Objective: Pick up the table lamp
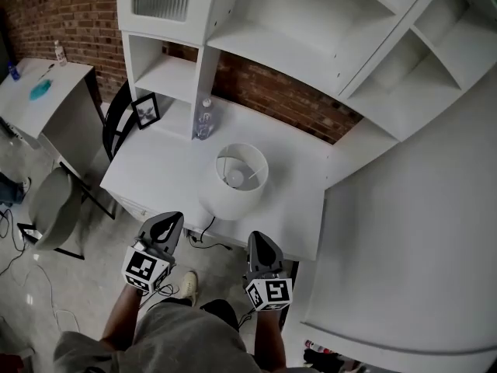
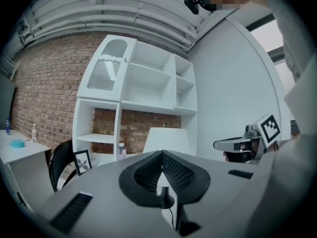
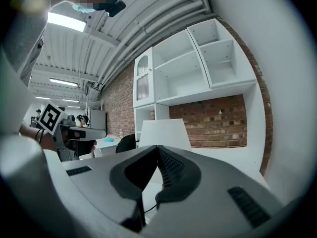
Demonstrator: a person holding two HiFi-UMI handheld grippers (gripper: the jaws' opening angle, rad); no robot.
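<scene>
White-shaded lamp point(image 1: 241, 179) stands upright on the desk point(image 1: 155, 169), close to its near edge. Left gripper point(image 1: 169, 222) and right gripper point(image 1: 259, 241) hang just short of that edge, one to each side of the lamp — both clenched and empty. The step looks like the approach; next, the jaws must part before closing on the lamp.

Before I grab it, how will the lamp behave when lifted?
The lamp probably feels light but tippy, with that wide shade on top. The thin shade would likely dent if squeezed. Its cord trails over the edge and may tug back.
</scene>
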